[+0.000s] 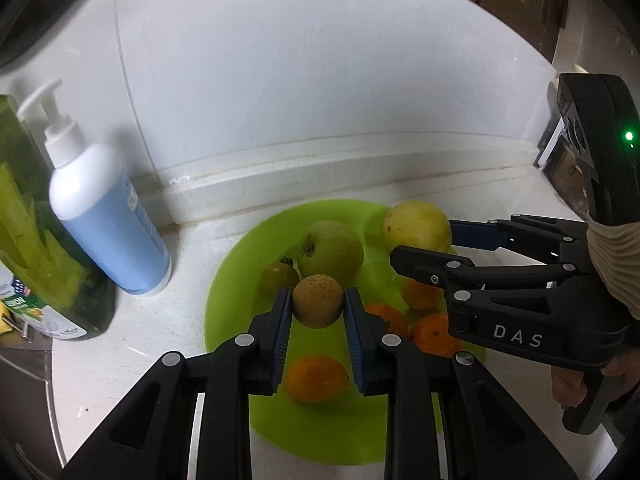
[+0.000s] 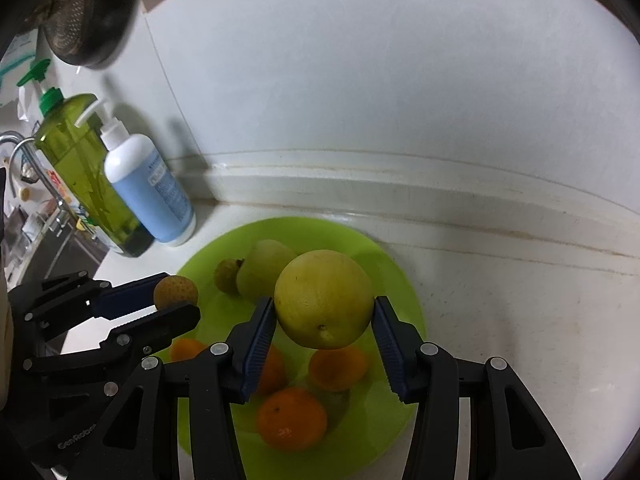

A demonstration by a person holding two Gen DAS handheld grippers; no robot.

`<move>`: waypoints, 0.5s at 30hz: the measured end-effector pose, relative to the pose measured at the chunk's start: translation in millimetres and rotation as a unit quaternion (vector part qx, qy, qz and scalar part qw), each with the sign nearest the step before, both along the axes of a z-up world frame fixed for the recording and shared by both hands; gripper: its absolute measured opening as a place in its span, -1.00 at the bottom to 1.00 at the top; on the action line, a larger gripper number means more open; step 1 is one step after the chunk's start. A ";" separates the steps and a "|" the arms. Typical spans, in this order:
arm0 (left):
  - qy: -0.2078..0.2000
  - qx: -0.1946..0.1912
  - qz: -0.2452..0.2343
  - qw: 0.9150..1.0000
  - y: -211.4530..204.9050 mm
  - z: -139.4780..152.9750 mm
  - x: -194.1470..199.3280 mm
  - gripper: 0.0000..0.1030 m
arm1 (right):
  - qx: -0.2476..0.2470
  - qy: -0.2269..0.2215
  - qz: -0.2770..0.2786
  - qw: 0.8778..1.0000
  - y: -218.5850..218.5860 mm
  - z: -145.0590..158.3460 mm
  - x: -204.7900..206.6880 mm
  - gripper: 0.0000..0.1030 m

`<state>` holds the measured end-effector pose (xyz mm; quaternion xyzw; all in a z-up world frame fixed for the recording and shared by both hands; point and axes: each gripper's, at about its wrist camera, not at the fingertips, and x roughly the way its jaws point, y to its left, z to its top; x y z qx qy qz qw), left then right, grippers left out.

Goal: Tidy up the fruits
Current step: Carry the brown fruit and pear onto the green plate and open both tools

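Left wrist view: the left gripper (image 1: 317,307) is clamped on a small brown fruit (image 1: 317,301) mid-frame, above the green plate (image 1: 236,280); oranges (image 1: 317,378) lie below.

Right wrist view: the right gripper (image 2: 324,338) is clamped on a big yellow fruit (image 2: 324,299) at centre, over the plate (image 2: 400,280). A soap bottle (image 2: 148,188) stands upper left.

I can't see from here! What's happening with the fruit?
Left gripper shut on small speckled brown fruit. Right gripper shut on big yellow-green fruit. Both above green plate.
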<state>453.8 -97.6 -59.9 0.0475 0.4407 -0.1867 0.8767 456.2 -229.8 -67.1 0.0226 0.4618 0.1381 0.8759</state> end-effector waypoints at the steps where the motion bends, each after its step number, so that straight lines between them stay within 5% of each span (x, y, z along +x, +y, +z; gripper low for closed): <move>1: 0.003 0.001 -0.001 1.000 -0.4 -2.2 0.9 -0.48 | 0.001 0.003 0.000 1.000 -0.2 -1.7 1.1 -0.02; 15: 0.023 0.004 0.000 1.000 -0.3 -18.2 7.9 -0.44 | -0.013 -0.017 0.005 1.000 5.0 -0.5 3.2 -0.02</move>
